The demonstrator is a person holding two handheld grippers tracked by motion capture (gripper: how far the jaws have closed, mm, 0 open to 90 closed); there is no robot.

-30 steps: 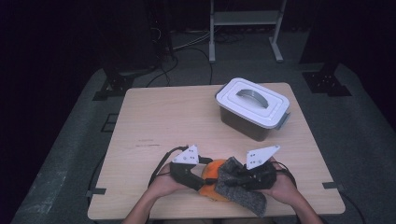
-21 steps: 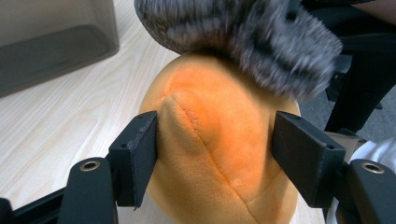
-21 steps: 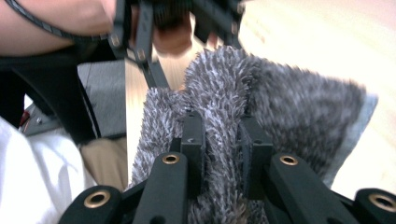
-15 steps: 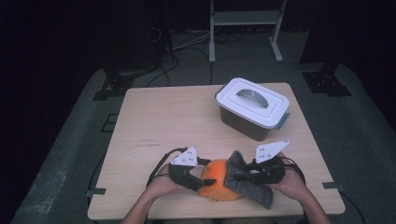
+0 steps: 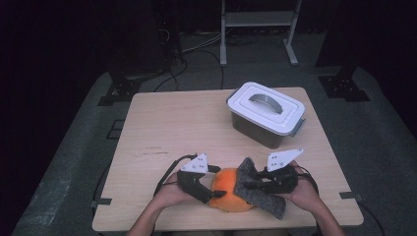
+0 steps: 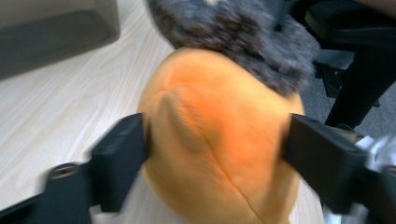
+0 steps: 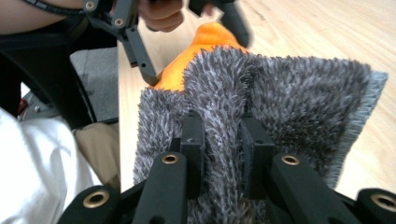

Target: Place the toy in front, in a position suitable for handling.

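Note:
A round orange plush ball (image 5: 227, 189) lies near the table's front edge. My left gripper (image 5: 209, 195) is shut on it, one jaw pressing each side of the ball (image 6: 219, 107). A grey fuzzy cloth (image 5: 260, 196) drapes against the ball's right side and hangs down onto the table. My right gripper (image 5: 248, 186) is shut on a bunched fold of that cloth (image 7: 299, 102), and the orange ball (image 7: 205, 46) peeks out beyond it. In the left gripper view the cloth (image 6: 233, 32) covers the ball's far top.
A grey storage box with a white handled lid (image 5: 265, 114) stands closed at the back right of the wooden table (image 5: 187, 128). Cables trail from both grippers. A metal stand and dark floor lie beyond the table.
The right gripper has drawn the grey cloth to the right, off the ball, baring more orange. The left gripper has stayed clamped on the ball.

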